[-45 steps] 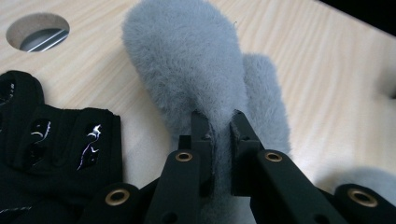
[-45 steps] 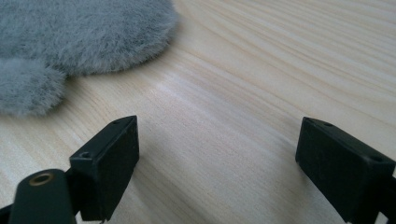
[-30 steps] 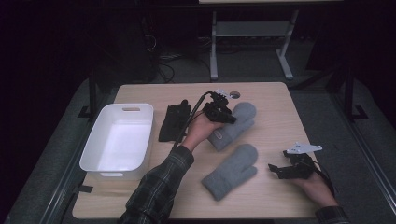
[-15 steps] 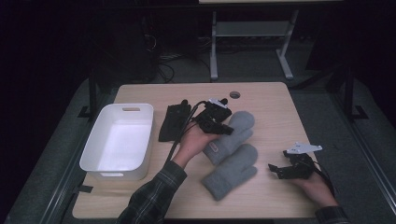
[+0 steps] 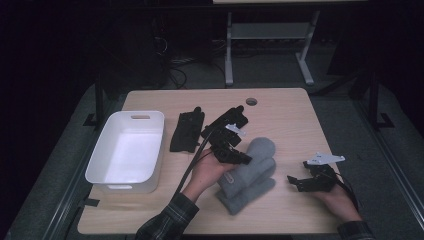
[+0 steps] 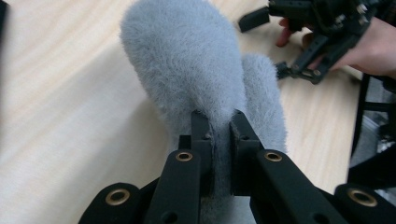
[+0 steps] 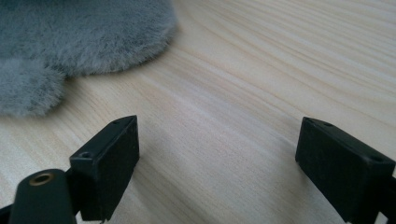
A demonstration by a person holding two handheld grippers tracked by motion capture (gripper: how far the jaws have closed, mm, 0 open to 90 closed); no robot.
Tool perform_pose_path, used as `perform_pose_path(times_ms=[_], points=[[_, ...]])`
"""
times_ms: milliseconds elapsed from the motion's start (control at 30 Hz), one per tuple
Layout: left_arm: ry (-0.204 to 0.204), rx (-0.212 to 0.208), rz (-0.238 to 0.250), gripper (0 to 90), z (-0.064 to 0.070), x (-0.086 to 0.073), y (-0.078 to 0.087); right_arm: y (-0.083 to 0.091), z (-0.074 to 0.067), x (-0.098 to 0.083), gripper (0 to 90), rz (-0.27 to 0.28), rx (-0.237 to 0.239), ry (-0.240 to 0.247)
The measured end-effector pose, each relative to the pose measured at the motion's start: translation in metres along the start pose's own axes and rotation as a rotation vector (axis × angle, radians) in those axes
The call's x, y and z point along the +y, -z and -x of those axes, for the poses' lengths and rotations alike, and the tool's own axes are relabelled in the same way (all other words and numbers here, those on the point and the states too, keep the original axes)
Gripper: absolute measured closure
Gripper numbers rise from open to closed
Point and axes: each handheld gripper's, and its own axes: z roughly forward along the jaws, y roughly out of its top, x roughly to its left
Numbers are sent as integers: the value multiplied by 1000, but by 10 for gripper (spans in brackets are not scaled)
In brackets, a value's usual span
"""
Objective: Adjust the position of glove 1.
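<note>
The desk [image 5: 280,115] has a pale wood top with a small round hole [image 5: 251,101] near its far edge. A white bin [image 5: 125,150] sits at its left side. Just right of the bin lies a black glove [image 5: 186,131]. Near the middle a grey mitten [image 5: 250,192] lies flat on the wood, with a second mitten [image 5: 260,150] resting partly over it.
</note>
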Motion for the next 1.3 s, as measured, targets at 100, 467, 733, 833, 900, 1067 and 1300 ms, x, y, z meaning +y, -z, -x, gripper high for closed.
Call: perform_pose_path(times_ms=[100, 467, 733, 833, 900, 1067, 1300], points=[[-4, -14, -7, 830, 5, -4, -2, 0, 0, 0, 133, 0, 0, 0], [-13, -16, -26, 830, 16, -12, -14, 0, -1, 1, 133, -3, -3, -8], [-13, 6, -43, 828, 15, -16, -25, 0, -1, 1, 133, -3, -3, -8], [-2, 8, -48, 828, 14, -19, -32, 0, -1, 1, 133, -3, -3, -8], [-2, 13, -51, 827, 13, -22, -35, 0, -1, 1, 133, -3, -4, -7], [-41, 35, -72, 817, 12, -25, -38, 0, -1, 1, 133, -3, -3, -7], [-88, 43, -44, 647, 18, -22, -32, 0, -1, 1, 133, -3, -3, -7]])
